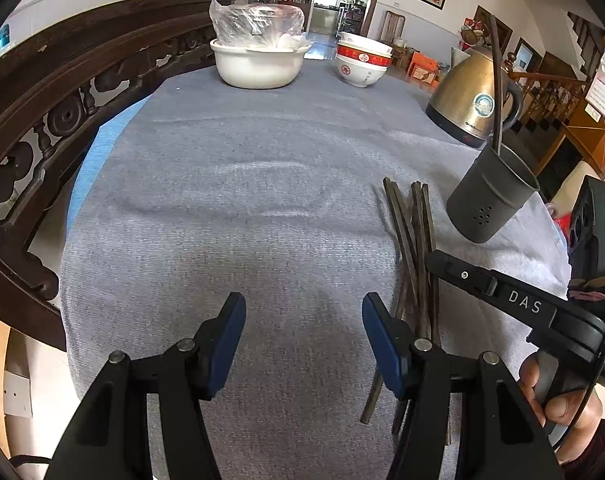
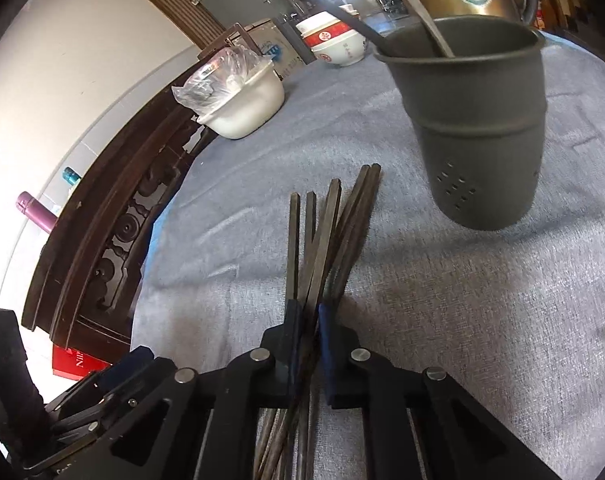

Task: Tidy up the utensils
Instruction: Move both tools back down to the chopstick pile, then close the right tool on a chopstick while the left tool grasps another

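Chopsticks (image 2: 322,248) lie in a loose bundle on the grey cloth of the bench (image 2: 422,320), nearest the person, and the right gripper (image 2: 307,320) has its fingers (image 2: 292,332) drawn almost together on the middle of that bundle, several sticks pinched between the blue pads. The step in hand looks like the pick-up. The left gripper (image 1: 302,344) hovers just beside the bundle, its fingers about half open and holding nothing.

Next, the judgement is that the bundle must be lifted, tipped upright and dropped into the grey holder (image 2: 474,120), which stands just beyond the far tips of the sticks. How many sticks the pads really hold cannot be told; the splayed ones may slide out or stay behind on the cloth.

Already in the holder are a dark stick and a pale handle, leaning across its mouth, which narrows the opening. Close behind it stands a brass kettle (image 1: 470,100), near enough to be knocked. Farther back sit 2 or more stacked red-and-white bowls (image 1: 362,60) and a white pot (image 1: 258,64) with a plastic bag, well clear.
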Demonstrator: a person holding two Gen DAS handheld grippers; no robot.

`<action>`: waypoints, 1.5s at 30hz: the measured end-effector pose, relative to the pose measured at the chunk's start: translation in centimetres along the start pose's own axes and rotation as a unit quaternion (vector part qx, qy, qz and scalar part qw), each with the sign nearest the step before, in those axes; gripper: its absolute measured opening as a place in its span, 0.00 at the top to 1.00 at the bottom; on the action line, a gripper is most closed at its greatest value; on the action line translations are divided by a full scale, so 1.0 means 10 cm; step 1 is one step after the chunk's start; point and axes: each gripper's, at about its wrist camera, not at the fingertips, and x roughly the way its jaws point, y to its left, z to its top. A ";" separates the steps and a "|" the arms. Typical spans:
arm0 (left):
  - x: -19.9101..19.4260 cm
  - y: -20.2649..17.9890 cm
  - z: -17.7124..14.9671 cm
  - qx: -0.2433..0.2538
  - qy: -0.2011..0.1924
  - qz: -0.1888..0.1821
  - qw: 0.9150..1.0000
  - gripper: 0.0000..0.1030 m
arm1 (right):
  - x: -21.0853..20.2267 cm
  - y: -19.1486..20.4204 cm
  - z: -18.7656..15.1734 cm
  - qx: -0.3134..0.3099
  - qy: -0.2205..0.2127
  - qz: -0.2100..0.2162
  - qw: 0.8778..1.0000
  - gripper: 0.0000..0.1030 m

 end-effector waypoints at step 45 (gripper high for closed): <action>0.46 -0.73 0.71 0.080 0.093 -0.086 0.989 0.49 | -0.29 -0.51 0.02 0.032 0.029 -0.055 0.998 0.92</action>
